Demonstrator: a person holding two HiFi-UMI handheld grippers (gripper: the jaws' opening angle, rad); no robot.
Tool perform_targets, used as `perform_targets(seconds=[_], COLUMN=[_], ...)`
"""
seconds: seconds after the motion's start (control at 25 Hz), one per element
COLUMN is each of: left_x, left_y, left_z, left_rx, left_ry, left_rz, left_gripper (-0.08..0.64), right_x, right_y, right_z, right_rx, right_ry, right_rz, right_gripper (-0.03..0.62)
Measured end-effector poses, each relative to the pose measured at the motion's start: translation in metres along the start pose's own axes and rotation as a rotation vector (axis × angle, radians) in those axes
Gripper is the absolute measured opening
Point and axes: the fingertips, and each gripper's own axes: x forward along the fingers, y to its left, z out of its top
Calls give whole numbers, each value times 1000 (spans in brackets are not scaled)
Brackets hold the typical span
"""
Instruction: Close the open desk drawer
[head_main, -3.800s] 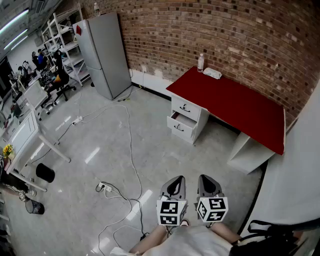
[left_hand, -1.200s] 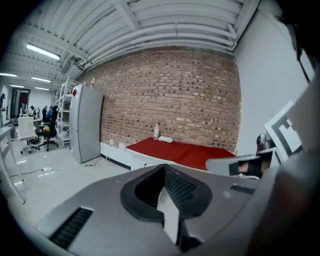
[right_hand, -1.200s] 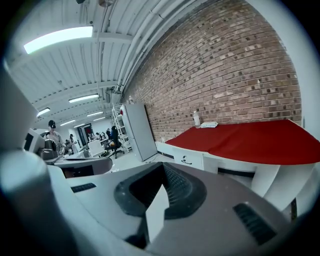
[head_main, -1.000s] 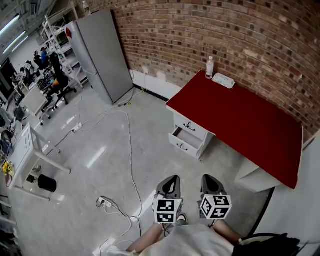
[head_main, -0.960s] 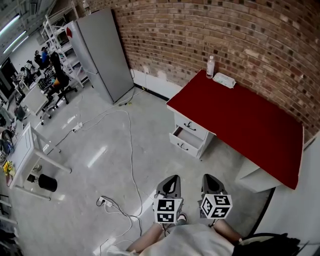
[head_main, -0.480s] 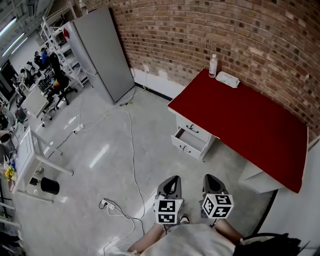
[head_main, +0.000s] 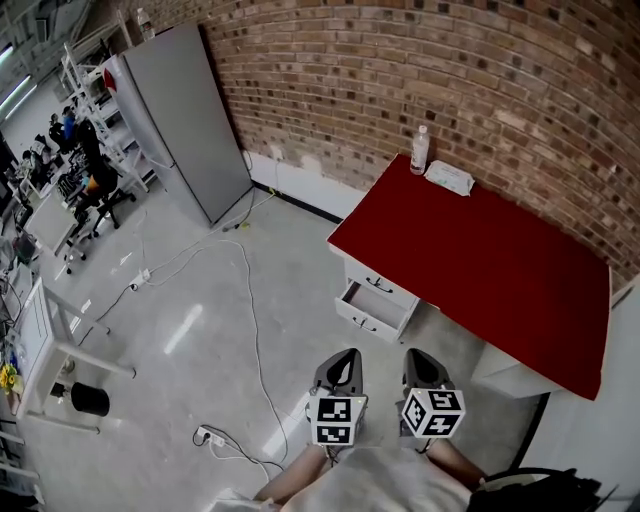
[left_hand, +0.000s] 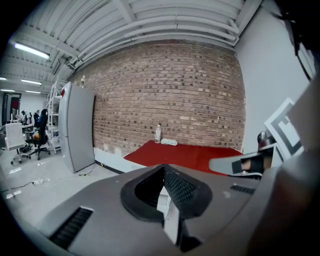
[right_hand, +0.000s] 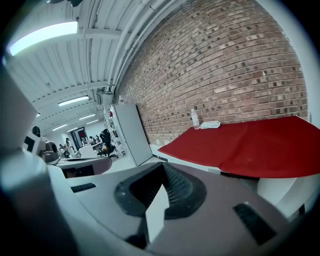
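The red-topped desk stands against the brick wall, over a white drawer unit. The unit's lower drawer is pulled out toward the floor, and the upper drawer is flush. My left gripper and right gripper hang side by side at the bottom of the head view, short of the drawer and touching nothing. Both have their jaws together and hold nothing. The left gripper view shows the desk ahead beyond my left gripper. In the right gripper view the desk lies past my right gripper.
A bottle and a white packet sit at the desk's far end. A tall grey cabinet stands at the wall to the left. A cable runs over the grey floor to a power strip.
The desk and its open drawer have drawn nearer to both grippers as I walk toward them. The grippers keep their pose, side by side with jaws together.
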Motion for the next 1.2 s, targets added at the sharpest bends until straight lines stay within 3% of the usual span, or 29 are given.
perform_targets(seconds=[0.56, 1.2], left_x=[68, 121], left_y=[69, 102], left_z=[24, 20], left_rx=[-16, 11], left_ry=[13, 72], left_rz=[-46, -125], left_gripper=[9, 9], right_x=[84, 141], right_y=[12, 18], right_z=[28, 38], right_rx=[2, 19], right_ry=[9, 22], right_rz=[-46, -87], right_gripper=[-2, -2])
